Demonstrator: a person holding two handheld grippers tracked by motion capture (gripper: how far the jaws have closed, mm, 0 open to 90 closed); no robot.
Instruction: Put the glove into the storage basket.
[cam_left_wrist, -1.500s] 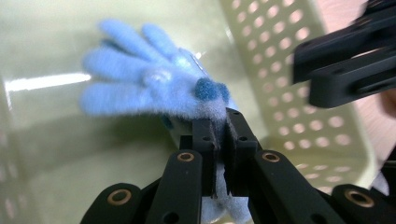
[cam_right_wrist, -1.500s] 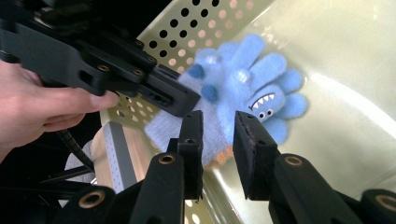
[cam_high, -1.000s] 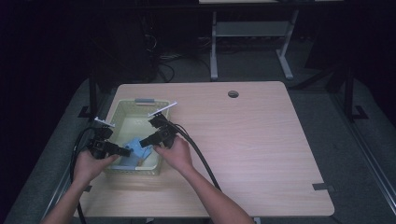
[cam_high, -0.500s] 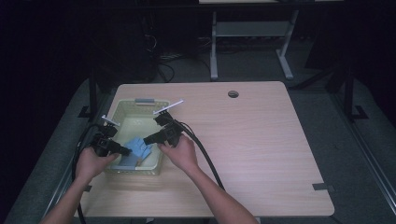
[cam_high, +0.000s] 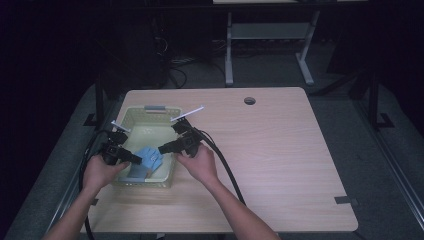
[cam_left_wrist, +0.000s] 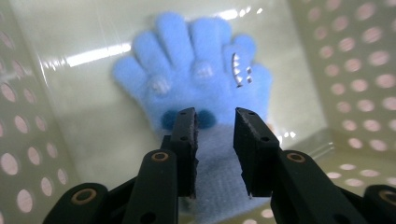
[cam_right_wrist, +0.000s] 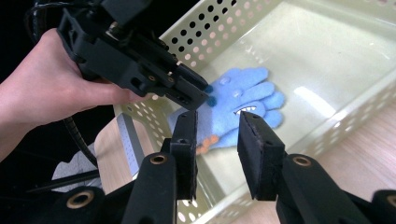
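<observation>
Basket (cam_high: 131, 116): on the bench (cam_high: 280, 165), at its left side, well apart from the hole (cam_high: 249, 100) near the far edge.
Glove (cam_high: 150, 159): inside the basket, on its floor, in the near half.
Left hand-held gripper (cam_high: 136, 159): over the basket's near left part, just beside the glove.
Right hand-held gripper (cam_high: 162, 148): over the basket's right wall, near the glove.

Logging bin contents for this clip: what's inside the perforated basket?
Inside the basket lies one light-blue knitted glove, fingers spread, flat on the floor. Both open tongs, left and right, point at it. The left tongs cover part of its cuff; whatever lies beneath the glove is hidden.
</observation>
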